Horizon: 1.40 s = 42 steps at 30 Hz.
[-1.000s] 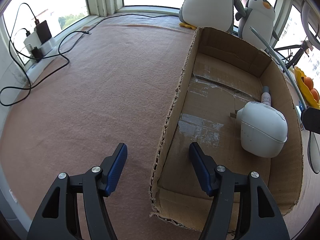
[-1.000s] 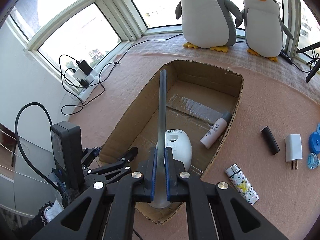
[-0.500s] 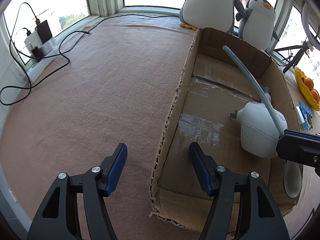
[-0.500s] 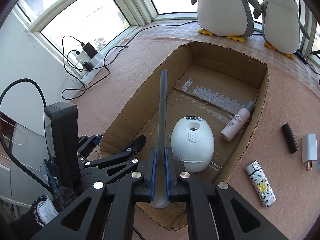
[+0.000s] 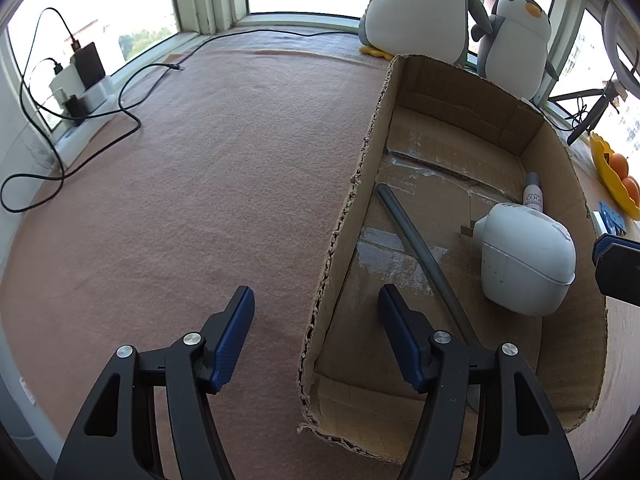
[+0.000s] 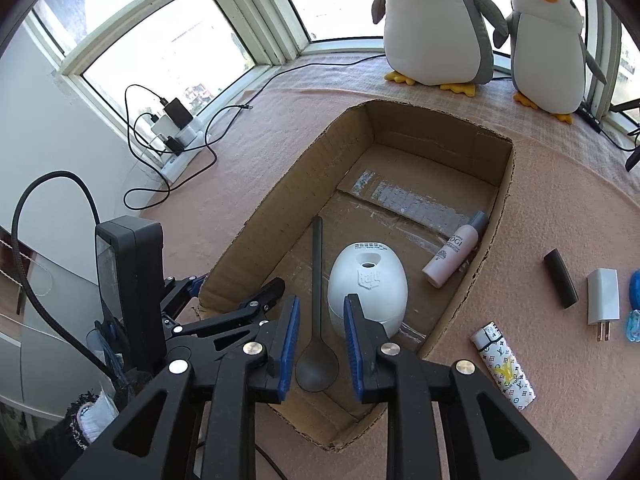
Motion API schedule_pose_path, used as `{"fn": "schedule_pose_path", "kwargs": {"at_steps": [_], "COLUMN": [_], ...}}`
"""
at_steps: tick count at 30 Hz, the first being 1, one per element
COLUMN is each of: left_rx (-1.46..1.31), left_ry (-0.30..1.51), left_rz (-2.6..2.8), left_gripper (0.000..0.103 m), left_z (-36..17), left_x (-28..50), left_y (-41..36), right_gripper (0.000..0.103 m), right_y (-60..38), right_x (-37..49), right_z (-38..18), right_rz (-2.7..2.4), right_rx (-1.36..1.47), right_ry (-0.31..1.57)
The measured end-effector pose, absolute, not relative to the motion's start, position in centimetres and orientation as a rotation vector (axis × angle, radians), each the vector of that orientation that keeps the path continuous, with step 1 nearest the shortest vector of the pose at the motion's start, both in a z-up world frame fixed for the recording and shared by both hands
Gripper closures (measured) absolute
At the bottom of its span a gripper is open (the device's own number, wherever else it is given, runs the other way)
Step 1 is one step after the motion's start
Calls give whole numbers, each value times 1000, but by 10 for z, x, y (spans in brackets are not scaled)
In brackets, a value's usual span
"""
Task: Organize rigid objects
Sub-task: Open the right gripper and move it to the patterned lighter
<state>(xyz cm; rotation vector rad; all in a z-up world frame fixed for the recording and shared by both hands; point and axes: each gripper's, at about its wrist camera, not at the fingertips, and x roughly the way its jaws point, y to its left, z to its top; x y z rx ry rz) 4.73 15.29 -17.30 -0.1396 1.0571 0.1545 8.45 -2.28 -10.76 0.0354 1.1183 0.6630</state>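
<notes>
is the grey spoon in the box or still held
In the box. The spoon lies flat on the cardboard box floor, and the right gripper is open above it.

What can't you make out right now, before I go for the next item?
- Spoon bowl: left wrist view, hidden behind the left gripper finger.
- Blue items: right wrist view, cut off by the edge.
- Pink bottle label: too small to read fully.

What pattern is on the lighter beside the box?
The lighter is white with small dark monogram marks and a yellow splash; clearest in the right wrist view.
</notes>
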Motion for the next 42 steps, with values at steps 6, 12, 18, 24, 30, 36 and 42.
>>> {"fn": "schedule_pose_path", "kwargs": {"at_steps": [6, 12, 18, 24, 30, 36, 42], "left_rx": [-129, -121, -117, -114, -111, -108, -109], "left_ry": [1058, 1059, 1059, 1058, 1058, 1058, 1057], "left_rz": [158, 160, 162, 164, 167, 170, 170], "left_gripper": [37, 37, 37, 37, 37, 37, 37], "left_z": [-172, -173, -173, -174, -174, -174, -174], "left_x": [49, 50, 50, 49, 48, 48, 48], "left_y": [152, 151, 151, 151, 150, 150, 150], "right_gripper": [74, 69, 67, 67, 67, 67, 67], "right_y": [-56, -106, -151, -176, -168, -140, -122], "right_x": [89, 93, 101, 104, 99, 91, 92], "right_z": [-95, -88, -94, -107, -128, -147, -163], "right_rz": [612, 530, 439, 423, 497, 562, 569], "right_rx": [75, 124, 140, 108, 30, -118, -225], "right_ry": [1074, 1046, 1051, 1084, 1136, 1162, 1179]}}
